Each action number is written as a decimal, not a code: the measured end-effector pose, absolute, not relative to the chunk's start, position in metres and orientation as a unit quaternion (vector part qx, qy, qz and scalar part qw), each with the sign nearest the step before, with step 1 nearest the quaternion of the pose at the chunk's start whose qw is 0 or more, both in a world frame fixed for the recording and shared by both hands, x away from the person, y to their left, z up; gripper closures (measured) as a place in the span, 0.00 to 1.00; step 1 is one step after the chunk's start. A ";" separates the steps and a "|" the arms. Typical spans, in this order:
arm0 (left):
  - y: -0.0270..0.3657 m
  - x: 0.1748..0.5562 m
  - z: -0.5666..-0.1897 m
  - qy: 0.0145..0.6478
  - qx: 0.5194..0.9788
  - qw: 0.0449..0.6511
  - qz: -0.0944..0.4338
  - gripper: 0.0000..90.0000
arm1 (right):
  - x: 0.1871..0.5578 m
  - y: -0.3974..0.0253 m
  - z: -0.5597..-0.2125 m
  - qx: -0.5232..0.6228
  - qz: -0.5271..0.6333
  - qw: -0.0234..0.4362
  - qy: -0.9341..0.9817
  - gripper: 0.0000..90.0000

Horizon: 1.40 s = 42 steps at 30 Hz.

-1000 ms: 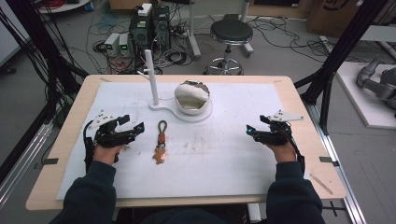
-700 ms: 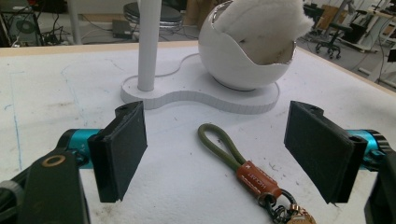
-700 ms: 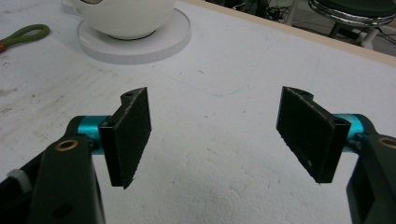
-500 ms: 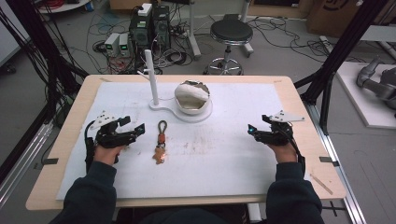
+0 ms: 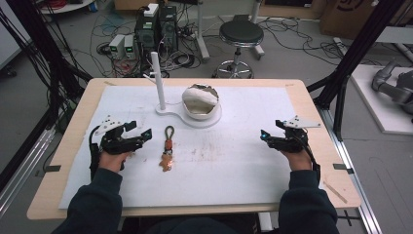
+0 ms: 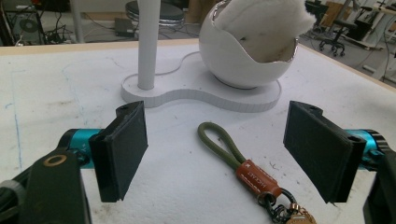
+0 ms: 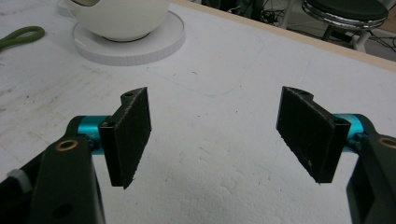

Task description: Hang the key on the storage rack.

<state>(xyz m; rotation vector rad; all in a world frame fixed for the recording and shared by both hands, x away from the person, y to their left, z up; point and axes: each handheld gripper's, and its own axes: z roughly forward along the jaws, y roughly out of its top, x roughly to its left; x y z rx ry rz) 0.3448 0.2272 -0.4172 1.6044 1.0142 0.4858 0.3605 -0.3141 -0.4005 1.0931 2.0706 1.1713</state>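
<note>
In the high view, a wooden table (image 5: 58, 161) carries a white mat (image 5: 253, 161); cables and a stool (image 5: 239, 34) crowd the floor at twelve o'clock. A white stand (image 5: 187, 117) holds an egg-shaped bowl (image 5: 200, 101) lined with fluff. The keychain (image 5: 167, 148) lies at three o'clock of the left gripper (image 5: 139, 136), near it; the right gripper (image 5: 267, 138) sits well apart.

In the left gripper view, the jaws stand spread, and the keychain's olive loop (image 6: 219, 142), brown leather tab and brass ring lie between them.

In the right gripper view, the jaws are spread over bare mat, the bowl (image 7: 119, 18) at eleven o'clock.
</note>
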 end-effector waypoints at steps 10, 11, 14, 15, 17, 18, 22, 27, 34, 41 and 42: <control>0.211 0.347 -0.420 0.436 0.702 0.536 0.175 0.25 | 0.362 -0.314 -0.402 0.410 0.424 0.267 0.762 0.30; 0.208 0.348 -0.421 0.438 0.705 0.532 0.169 0.25 | 0.361 -0.314 -0.402 0.412 0.425 0.266 0.761 0.30; 0.197 0.350 -0.425 0.438 0.718 0.515 0.164 0.25 | 0.360 -0.316 -0.403 0.411 0.421 0.267 0.763 0.30; 0.193 0.350 -0.426 0.438 0.724 0.507 0.164 0.25 | 0.360 -0.316 -0.404 0.411 0.420 0.266 0.764 0.30; 0.181 0.351 -0.429 0.443 0.740 0.479 0.164 0.27 | 0.359 -0.315 -0.405 0.407 0.416 0.267 0.768 0.30; 0.181 0.351 -0.429 0.443 0.740 0.479 0.164 0.31 | 0.359 -0.315 -0.405 0.407 0.416 0.267 0.768 0.30; 0.174 0.351 -0.432 0.458 0.746 0.459 0.150 0.40 | 0.359 -0.312 -0.407 0.399 0.412 0.266 0.775 0.30; 0.157 0.355 -0.441 0.468 0.755 0.432 0.157 0.47 | 0.362 -0.312 -0.411 0.398 0.412 0.256 0.779 0.30; 0.142 0.362 -0.449 0.478 0.770 0.384 0.175 0.49 | 0.358 -0.312 -0.411 0.397 0.408 0.256 0.781 0.31; 0.137 0.357 -0.448 0.452 0.787 0.387 0.166 0.73 | 0.351 -0.307 -0.408 0.390 0.404 0.266 0.783 0.31; 0.139 0.358 -0.448 0.455 0.783 0.394 0.156 0.77 | 0.351 -0.307 -0.408 0.389 0.405 0.268 0.783 0.31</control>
